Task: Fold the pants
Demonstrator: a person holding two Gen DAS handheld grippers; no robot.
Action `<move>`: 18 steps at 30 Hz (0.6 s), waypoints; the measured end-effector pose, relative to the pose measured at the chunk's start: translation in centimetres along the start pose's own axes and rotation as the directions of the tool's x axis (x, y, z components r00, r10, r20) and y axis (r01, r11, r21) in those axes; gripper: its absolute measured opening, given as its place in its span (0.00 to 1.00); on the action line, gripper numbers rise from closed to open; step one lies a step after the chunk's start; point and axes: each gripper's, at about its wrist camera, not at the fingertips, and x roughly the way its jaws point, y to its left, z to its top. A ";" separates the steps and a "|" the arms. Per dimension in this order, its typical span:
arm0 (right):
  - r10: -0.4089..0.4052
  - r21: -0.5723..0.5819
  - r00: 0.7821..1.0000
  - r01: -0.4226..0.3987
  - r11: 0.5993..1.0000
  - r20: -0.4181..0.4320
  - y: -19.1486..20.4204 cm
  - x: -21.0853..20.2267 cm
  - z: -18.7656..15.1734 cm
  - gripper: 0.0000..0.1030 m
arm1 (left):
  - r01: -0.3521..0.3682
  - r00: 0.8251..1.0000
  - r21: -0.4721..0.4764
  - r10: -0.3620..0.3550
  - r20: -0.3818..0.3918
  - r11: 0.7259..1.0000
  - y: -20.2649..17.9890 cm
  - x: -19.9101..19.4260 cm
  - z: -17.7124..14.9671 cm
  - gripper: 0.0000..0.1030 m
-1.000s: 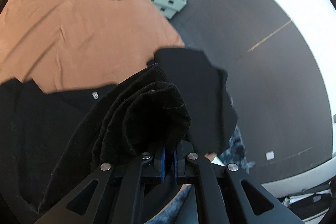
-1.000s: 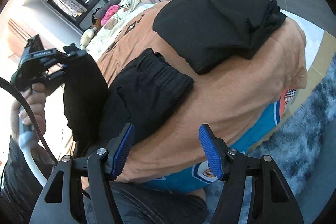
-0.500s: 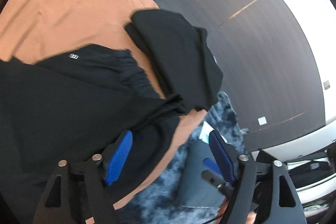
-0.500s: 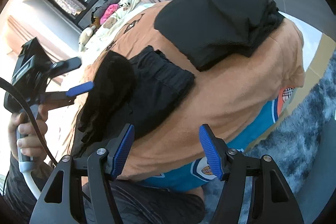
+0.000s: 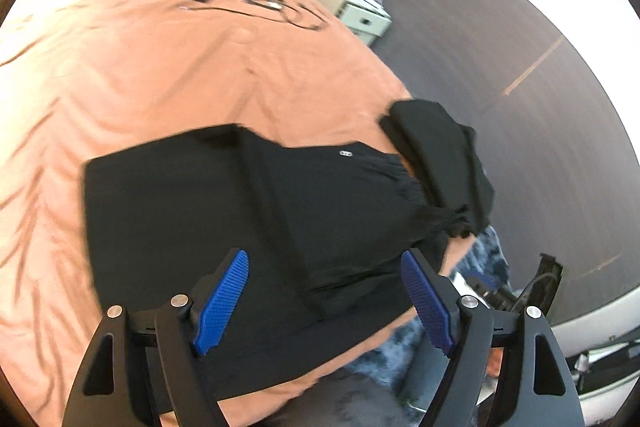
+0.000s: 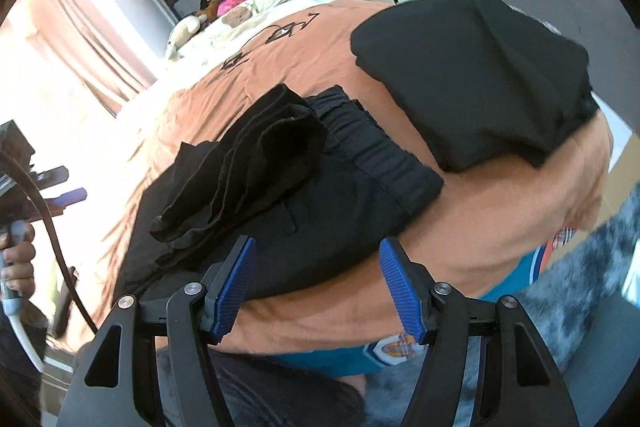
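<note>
Two grippers: left gripper (image 5: 324, 299) and right gripper (image 6: 316, 287), jaws apart, nothing betw. ribbed blue pads.
Pants (image 6: 320, 203): black, soft knit, gathered elastic waistband; leg ends bunched on top.
Pants place: near foot edge of rust-orange bedspread (image 5: 180, 67), just beyond both grippers' tips, not touching.
Folded pile (image 6: 480, 75): black, at bed corner.
</note>
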 end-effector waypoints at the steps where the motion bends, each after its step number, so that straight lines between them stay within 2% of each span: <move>1: -0.007 -0.013 1.000 0.007 1.000 0.001 0.2 0.3 0.3 0.61 | -0.013 1.000 -0.011 0.013 0.007 1.000 1.1 -0.6 -0.3 0.78; 9: -0.064 -0.156 0.998 0.065 0.986 0.011 2.1 3.4 1.8 0.61 | -0.075 0.997 -0.110 0.077 0.012 0.991 9.4 -2.6 -4.4 0.78; 15: -0.127 -0.208 0.992 0.123 0.970 -0.004 2.6 6.0 3.2 0.61 | -0.070 0.997 -0.205 0.065 -0.031 0.976 13.8 -1.7 -8.5 0.78; 18: -0.131 -0.208 0.991 0.129 0.970 0.004 2.6 6.6 3.8 0.61 | -0.064 0.997 -0.235 0.054 -0.048 0.970 15.2 -1.5 -10.2 0.76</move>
